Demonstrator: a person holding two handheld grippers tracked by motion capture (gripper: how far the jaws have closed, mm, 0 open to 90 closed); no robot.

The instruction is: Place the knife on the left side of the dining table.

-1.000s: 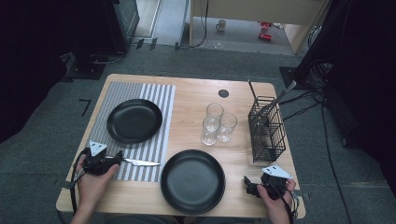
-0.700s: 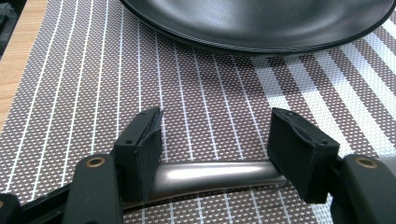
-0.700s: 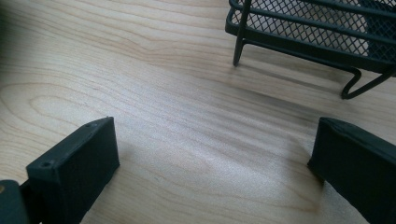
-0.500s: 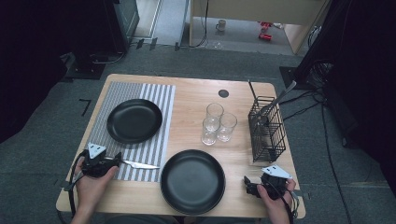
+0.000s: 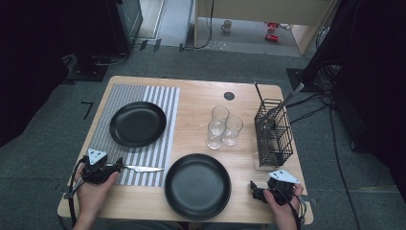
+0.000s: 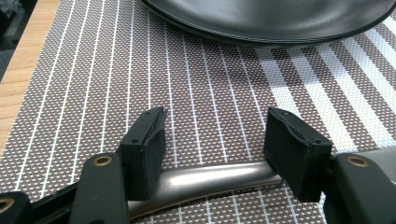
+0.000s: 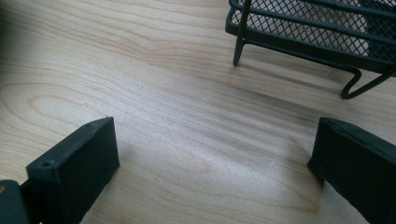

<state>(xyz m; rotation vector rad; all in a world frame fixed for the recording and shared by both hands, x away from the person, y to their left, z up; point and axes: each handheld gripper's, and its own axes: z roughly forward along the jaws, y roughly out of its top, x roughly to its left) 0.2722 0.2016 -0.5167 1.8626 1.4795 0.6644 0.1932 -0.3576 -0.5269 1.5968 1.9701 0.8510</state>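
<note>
The placemat (image 5: 143,127) is grey-brown woven mesh with white stripes, thin at its 9 o'clock side and broad toward 3 o'clock. The plate (image 5: 137,123) on it is black, and so is the second plate (image 5: 197,186) on the pale, light-brown wood-grain worktop (image 5: 201,103). The knife (image 5: 142,168) is silver-grey metal with a dull sheen. The glasses (image 5: 222,127) are clear. The wire caddy (image 5: 273,132) at 3 o'clock is black mesh. A small black disc (image 5: 229,96) sits at 12 o'clock. Both grippers' jaws are matt black.
</note>
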